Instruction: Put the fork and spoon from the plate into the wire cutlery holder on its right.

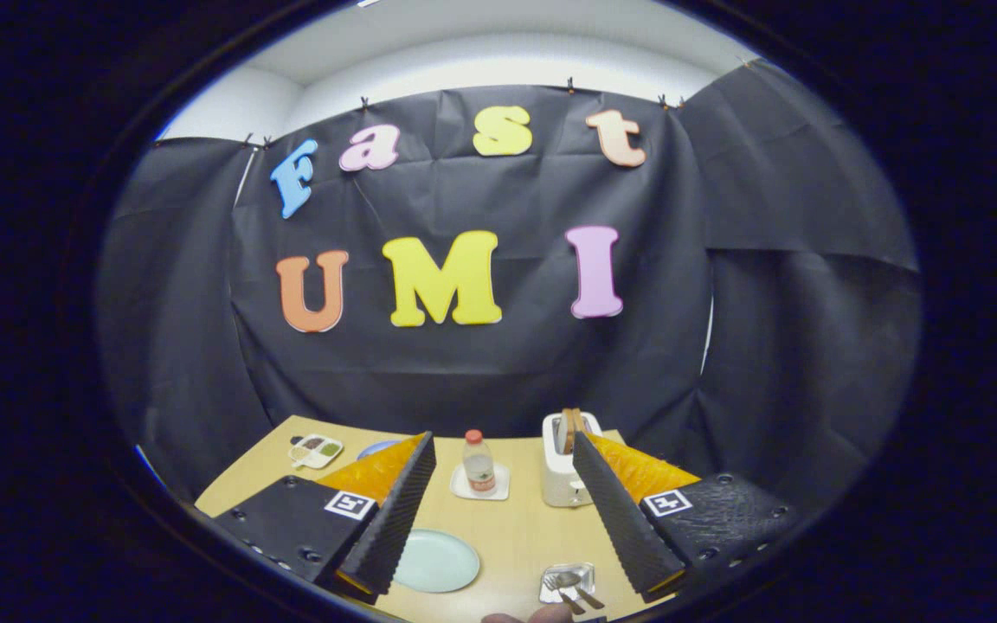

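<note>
My gripper (503, 439) is held high above the wooden table (516, 528), open, with nothing between its fingers. Far below, close to the left finger, lies a pale green plate (435, 561) with nothing on it. To its right, near the right finger, sits the small wire cutlery holder (568, 581). Metal cutlery (572, 588) lies in it with the handles pointing toward me. It looks like the fork and spoon, but it is too small to tell them apart.
Beyond the plate a bottle (479, 463) with a red cap stands on a white coaster. A white toaster (561, 472) holding bread stands to its right. A divided snack dish (315, 450) and a blue plate (377, 448) lie at the far left. Part of a hand (542, 614) shows just below the holder.
</note>
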